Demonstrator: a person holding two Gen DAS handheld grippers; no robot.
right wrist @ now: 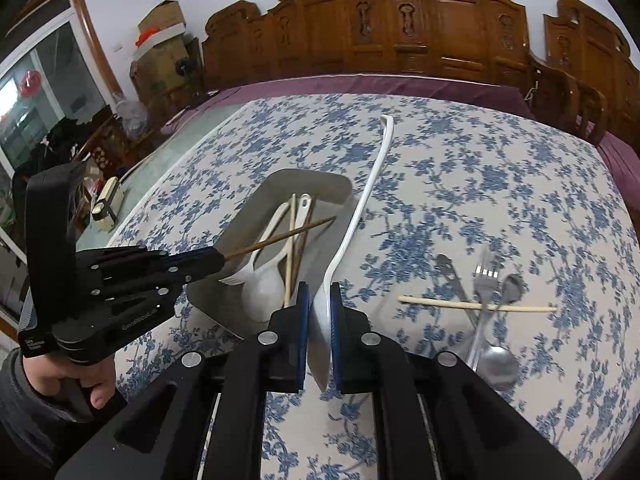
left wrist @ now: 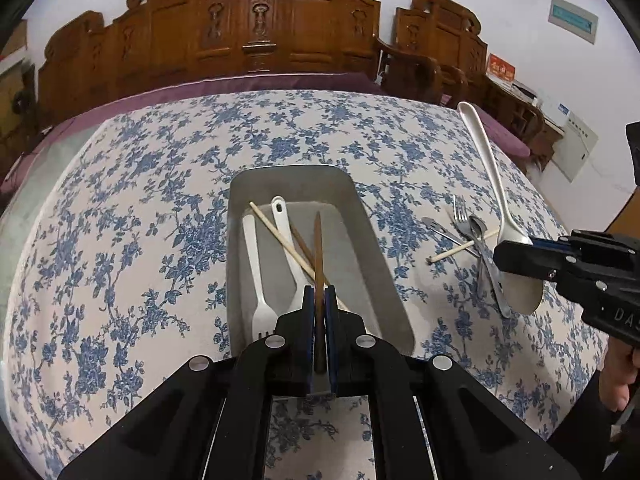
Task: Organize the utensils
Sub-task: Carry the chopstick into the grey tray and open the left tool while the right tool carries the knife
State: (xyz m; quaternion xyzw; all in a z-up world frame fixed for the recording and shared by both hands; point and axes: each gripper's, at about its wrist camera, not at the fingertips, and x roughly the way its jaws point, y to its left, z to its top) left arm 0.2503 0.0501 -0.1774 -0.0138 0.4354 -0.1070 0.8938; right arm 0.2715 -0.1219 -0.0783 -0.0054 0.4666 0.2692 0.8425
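The left gripper (left wrist: pixel 319 304) pinches a brown chopstick (left wrist: pixel 318 248) above the tray (left wrist: pixel 384 256); the right gripper (right wrist: pixel 320 312) clamps a white spoon (right wrist: pixel 360 204).

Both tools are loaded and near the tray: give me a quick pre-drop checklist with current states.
1. Left tool shut on brown chopstick: ok.
2. Right tool shut on white ladle: ok.
3. Chopstick over grey tray: ok.
4. Ladle bowl over the tray: not ok, beside it.
5. Room in tray beside white fork: ok.
6. Ladle handle fits tray length: cannot tell.
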